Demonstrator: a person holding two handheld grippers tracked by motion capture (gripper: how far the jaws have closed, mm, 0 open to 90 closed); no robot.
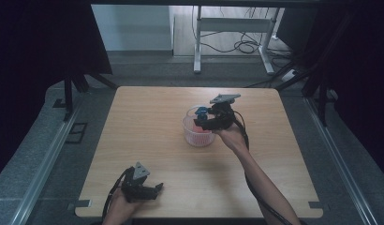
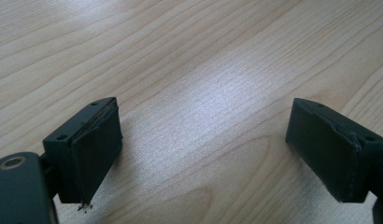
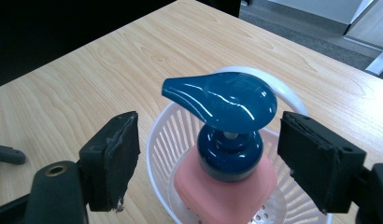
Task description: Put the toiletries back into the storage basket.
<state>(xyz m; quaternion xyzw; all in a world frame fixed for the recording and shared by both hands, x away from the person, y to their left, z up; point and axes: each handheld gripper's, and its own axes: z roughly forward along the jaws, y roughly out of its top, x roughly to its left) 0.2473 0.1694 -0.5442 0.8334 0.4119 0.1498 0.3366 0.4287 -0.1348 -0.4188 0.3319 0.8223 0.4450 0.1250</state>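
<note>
Right tongs [image 3: 206, 158] gape wide around the blue pump bottle [image 3: 225, 135] in its white basket [image 3: 158, 140]; left tongs [image 2: 203, 149] idle wide over the near table [image 1: 148, 136]. If I close off-centre, I judge the pump head could twist and topple the basket.

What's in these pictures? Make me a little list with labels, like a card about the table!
table: light wooden table
basket: white slotted plastic basket near the table's middle
in the basket: pink pump bottle standing upright, with a dark blue pump head
right gripper: open, jaws on either side of the pump, not touching it
left gripper: open, nothing between its jaws, low over bare wood at the table's near edge
</note>
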